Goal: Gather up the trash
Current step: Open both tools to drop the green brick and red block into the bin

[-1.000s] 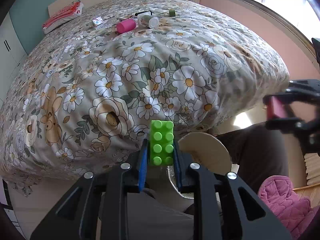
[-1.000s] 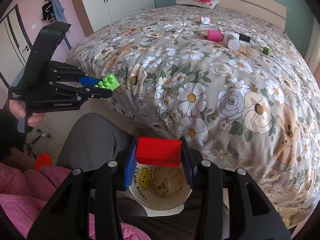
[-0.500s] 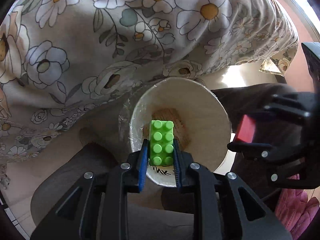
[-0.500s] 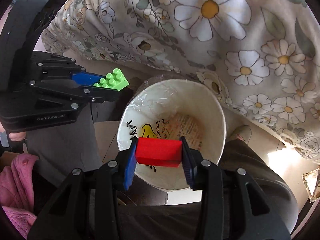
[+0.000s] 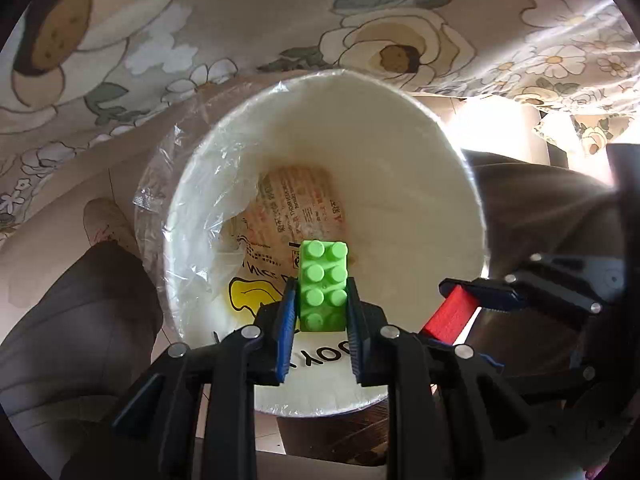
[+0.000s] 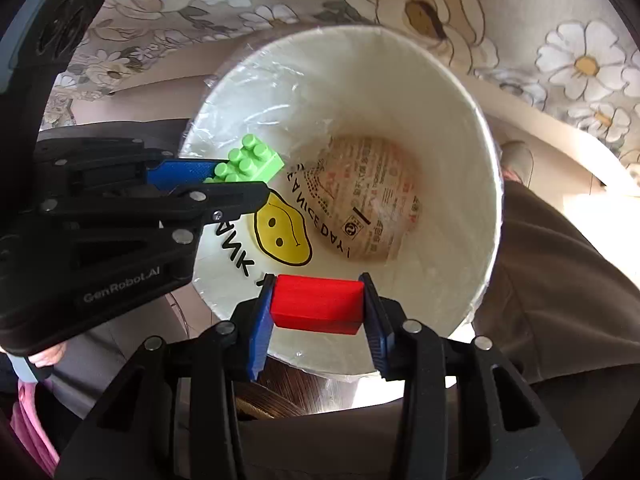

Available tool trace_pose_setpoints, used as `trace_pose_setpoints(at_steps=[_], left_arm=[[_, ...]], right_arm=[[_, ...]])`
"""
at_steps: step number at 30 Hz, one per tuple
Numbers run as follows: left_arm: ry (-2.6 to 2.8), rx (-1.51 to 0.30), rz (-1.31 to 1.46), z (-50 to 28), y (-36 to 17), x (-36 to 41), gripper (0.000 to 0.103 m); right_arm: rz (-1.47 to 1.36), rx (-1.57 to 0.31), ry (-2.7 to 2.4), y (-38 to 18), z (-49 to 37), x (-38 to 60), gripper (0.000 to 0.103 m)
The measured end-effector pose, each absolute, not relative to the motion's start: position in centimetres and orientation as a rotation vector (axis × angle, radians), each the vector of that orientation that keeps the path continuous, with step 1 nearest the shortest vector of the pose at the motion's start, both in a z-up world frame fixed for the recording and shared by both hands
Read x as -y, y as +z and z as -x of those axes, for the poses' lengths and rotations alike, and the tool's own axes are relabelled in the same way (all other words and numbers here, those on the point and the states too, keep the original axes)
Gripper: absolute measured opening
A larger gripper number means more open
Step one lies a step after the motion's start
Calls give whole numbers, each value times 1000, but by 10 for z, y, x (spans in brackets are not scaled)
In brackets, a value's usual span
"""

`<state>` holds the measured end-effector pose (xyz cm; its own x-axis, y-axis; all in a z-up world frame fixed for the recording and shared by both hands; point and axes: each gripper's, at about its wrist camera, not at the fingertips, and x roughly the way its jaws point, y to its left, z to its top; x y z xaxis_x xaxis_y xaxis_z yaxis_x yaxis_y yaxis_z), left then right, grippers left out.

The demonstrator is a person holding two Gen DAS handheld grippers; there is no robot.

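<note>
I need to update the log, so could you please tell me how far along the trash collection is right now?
Done: a printed wrapper already lies at the bottom of the white paper cup. In hand: the left claw is shut on a green brick and the right claw on a red block, both over the cup's mouth. Left: releasing both pieces into the cup.

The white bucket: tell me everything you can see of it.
The white bucket is round and deep, paper-like, lined with a clear plastic bag. Its mouth faces the cameras. A printed wrapper lies at the bottom; the inner wall shows a yellow smiley and black lettering. It sits between the person's legs, beside the floral bedspread.
</note>
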<state>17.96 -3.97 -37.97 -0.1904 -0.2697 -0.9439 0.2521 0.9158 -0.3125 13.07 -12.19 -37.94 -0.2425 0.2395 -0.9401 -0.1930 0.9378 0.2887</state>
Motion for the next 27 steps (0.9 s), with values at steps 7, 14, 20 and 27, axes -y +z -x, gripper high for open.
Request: trace_pose_setpoints(at_steps=[7,14,20,27], left_arm=[[-450,-1760,8,-179,-407,49,25],[-440,-1769,24,-179,-414,49,41],[-430,-1770,59,-182,-411,43,45],[-425,-1766,69,-182,-405,28,45]], right_arm=[[-49,-1804,371,-401,-134,118,42],[-101,-1840,321,-409,-139,128,48],[-111,-1836,308,-410,-140,130,55],[-110,-1829,311,-413,-142,130,55]])
